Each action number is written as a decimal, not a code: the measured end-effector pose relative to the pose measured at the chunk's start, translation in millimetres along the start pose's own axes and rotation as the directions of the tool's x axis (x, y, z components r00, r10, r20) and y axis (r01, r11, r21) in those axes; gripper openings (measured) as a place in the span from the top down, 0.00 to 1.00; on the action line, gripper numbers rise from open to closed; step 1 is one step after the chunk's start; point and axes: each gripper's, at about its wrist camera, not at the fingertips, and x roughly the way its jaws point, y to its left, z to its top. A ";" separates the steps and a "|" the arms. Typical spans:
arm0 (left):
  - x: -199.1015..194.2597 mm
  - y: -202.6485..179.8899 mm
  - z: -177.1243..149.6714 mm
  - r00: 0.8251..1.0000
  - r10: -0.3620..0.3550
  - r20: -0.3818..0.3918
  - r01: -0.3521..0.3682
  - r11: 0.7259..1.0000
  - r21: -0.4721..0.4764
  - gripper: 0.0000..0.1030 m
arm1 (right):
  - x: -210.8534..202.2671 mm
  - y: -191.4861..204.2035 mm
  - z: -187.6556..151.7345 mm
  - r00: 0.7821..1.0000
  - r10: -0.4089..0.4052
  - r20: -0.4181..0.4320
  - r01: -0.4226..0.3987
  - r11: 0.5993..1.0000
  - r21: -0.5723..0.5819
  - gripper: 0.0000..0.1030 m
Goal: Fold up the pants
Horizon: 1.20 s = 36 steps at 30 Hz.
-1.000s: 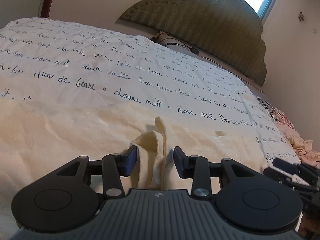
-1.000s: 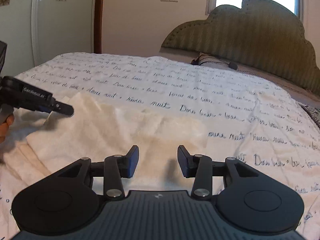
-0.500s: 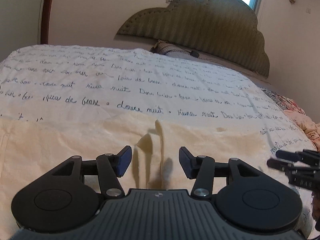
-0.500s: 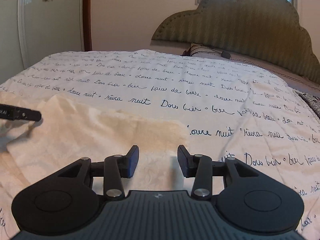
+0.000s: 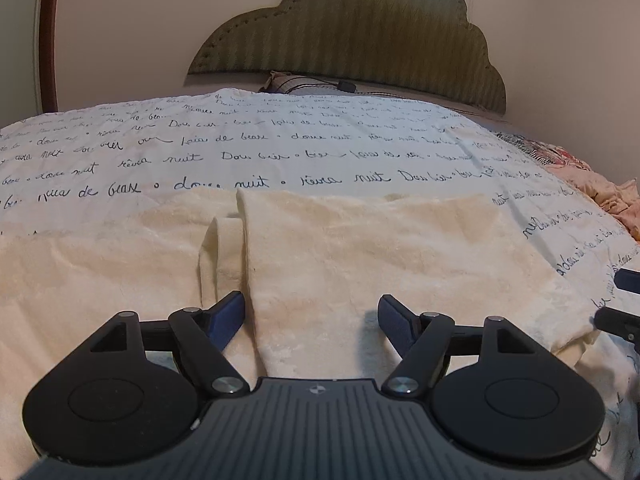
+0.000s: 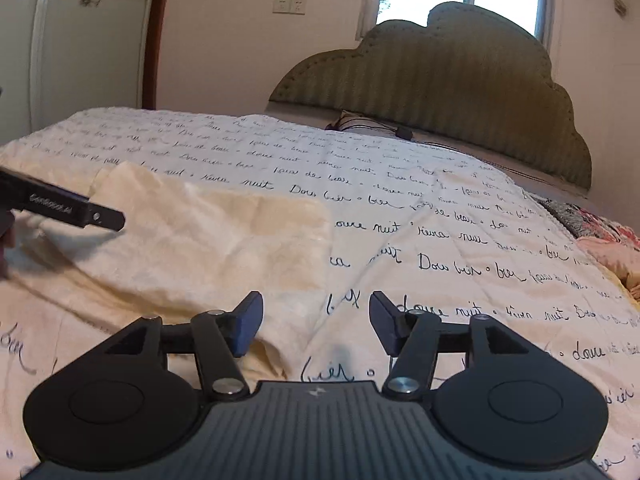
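- The cream pants point(image 5: 360, 248) lie flat on the bed's script-printed quilt point(image 5: 280, 148), their long axis running left to right across both views.
- The left gripper point(image 5: 311, 316) hovers right over the cloth, jaws wide apart and empty, a raised fold ridge point(image 5: 224, 248) just beside its left finger.
- The right gripper point(image 6: 316, 322), also spread and empty, sits at the pants' right end, near the edge point(image 6: 320, 248); it looks better placed for that end.
- The pants' left end runs off the frame; which end is waistband or hem cannot be told.
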 end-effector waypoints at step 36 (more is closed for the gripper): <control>7.3 -11.6 -11.3 1.000 -0.020 0.007 0.019 0.995 0.094 0.01 | 36.8 30.1 12.9 0.999 0.052 -0.009 -0.052 0.999 -0.014 0.64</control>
